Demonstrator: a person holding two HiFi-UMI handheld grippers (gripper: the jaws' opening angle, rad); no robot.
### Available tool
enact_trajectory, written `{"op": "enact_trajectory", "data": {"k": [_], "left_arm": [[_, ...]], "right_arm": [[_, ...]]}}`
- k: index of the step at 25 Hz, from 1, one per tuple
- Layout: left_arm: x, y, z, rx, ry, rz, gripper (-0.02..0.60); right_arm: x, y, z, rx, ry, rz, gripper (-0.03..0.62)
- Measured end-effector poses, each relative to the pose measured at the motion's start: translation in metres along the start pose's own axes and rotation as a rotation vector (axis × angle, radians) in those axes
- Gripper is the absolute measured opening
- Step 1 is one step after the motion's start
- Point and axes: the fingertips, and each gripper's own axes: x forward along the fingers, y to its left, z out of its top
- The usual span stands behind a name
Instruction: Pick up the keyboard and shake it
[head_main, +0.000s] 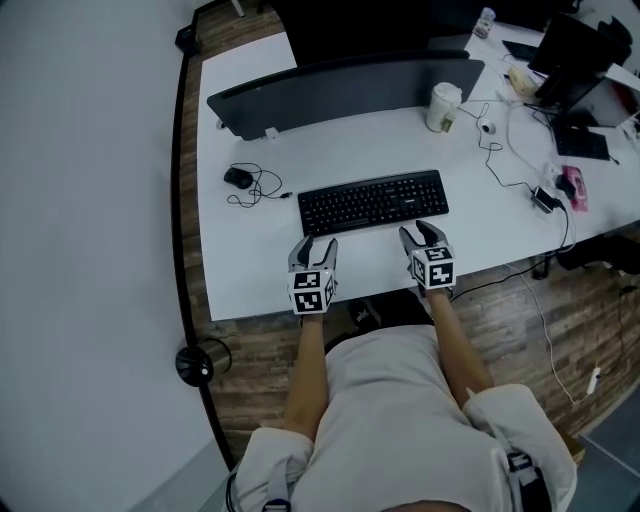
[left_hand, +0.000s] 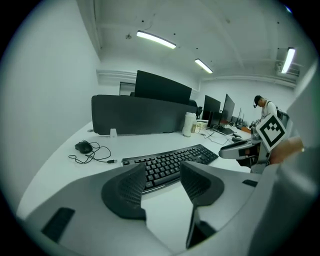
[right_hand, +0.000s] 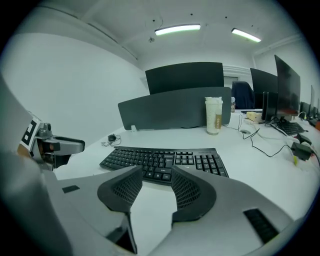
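Note:
A black keyboard (head_main: 372, 201) lies flat on the white desk (head_main: 250, 270), its long side toward me. My left gripper (head_main: 313, 243) hovers just short of the keyboard's near left corner, jaws open and empty. My right gripper (head_main: 421, 234) sits just short of the near right corner, also open and empty. In the left gripper view the keyboard (left_hand: 169, 162) lies past the left gripper's (left_hand: 162, 181) spread jaws. The right gripper view shows the keyboard (right_hand: 162, 162) beyond the right gripper's (right_hand: 156, 185) jaws. Neither gripper touches it.
A dark curved screen divider (head_main: 340, 90) stands behind the keyboard. A black mouse (head_main: 238, 178) with a loose cable lies at the left. A pale cup (head_main: 443, 106) stands at the back right. Cables and small devices (head_main: 548, 195) crowd the desk's right side.

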Motion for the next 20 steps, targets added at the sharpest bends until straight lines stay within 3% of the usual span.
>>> {"op": "enact_trajectory", "data": {"k": [3, 7, 13, 20], "left_arm": [[-0.008, -0.007, 0.004, -0.024, -0.037, -0.028, 0.144], [-0.016, -0.009, 0.000, -0.007, -0.041, -0.041, 0.083], [-0.020, -0.006, -0.001, -0.010, -0.061, -0.036, 0.030], [-0.024, -0.005, -0.006, -0.021, -0.060, -0.039, 0.015]], "right_arm": [[-0.004, 0.004, 0.002, 0.002, -0.017, -0.001, 0.187], [-0.009, 0.011, 0.001, 0.004, -0.035, -0.008, 0.182], [-0.017, 0.015, -0.003, 0.004, -0.058, -0.017, 0.127], [-0.024, 0.015, -0.008, 0.017, -0.056, -0.028, 0.047]]}}
